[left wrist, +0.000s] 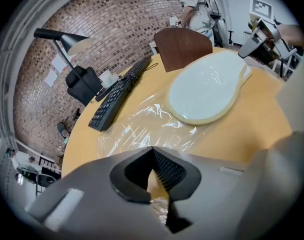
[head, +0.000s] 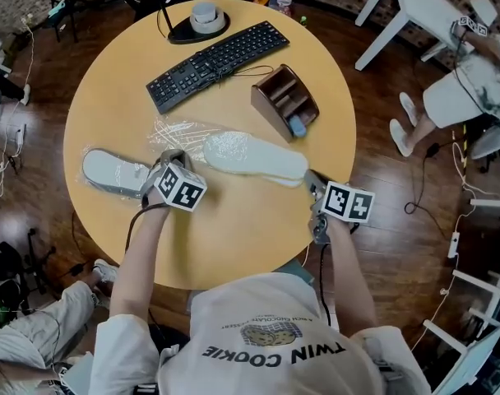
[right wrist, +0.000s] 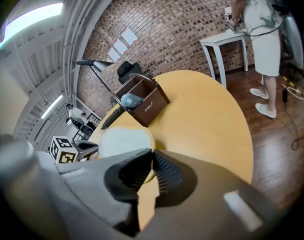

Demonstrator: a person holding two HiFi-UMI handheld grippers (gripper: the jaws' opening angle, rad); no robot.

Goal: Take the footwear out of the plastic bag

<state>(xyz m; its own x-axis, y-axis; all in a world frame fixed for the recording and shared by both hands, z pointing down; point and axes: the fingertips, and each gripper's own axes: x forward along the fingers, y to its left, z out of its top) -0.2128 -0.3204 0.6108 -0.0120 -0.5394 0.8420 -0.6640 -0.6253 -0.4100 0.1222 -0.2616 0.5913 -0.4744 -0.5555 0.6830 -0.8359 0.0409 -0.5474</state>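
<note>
Here, the slipper (head: 254,156) lies flat near the middle of the bench (head: 233,237), one end pointing towards your right hand, the other at the crumpled clear plastic bag (head: 178,130). Glossy wrinkles show across its top (whether film covers it there, I cannot tell). Your right tongs (right wrist: 152,153) are narrowed down on the slipper's near end, with the pale rim showing in the slit between the jaws. Your left tongs (left wrist: 152,150) are pinched together on the near edge of the plastic bag, and the film spreads from their tips towards the slipper. A second slipper (head: 110,171), in shiny wrap of its own, lies just left of your left hand. Behind the bag a black keyboard (head: 217,62) sits at a slant, and a wooden organiser (head: 284,101) stands just beyond the slipper.
</note>
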